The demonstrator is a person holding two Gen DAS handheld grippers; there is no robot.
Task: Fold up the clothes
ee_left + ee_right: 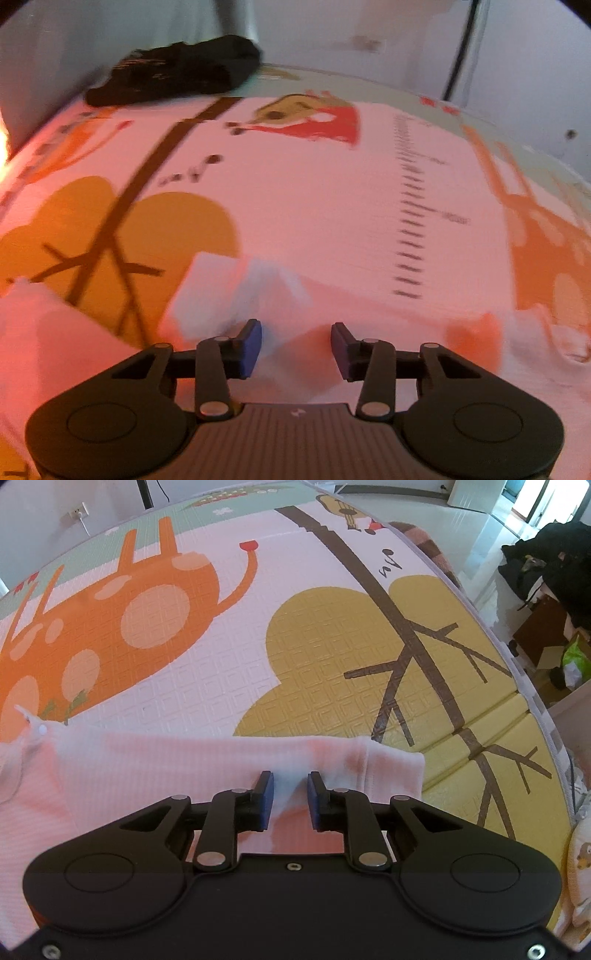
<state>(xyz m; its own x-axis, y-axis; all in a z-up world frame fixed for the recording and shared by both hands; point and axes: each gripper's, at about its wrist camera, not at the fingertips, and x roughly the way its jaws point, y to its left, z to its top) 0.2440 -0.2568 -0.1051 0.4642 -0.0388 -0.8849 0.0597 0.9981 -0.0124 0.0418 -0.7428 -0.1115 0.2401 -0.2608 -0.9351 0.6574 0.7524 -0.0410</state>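
Right tool (290, 795) clamped on pink garment (147, 768) edge, anchoring it flat on play mat (221, 657). Left tool (295, 347) parted above blurred cloth, likely seeking grip.

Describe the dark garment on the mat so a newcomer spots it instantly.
Start from the cartoon-printed play mat in the left wrist view and follow it to its far edge by the wall. The black clothing pile lies there, crumpled, the only dark fabric; the garment near the tools is pale pink.
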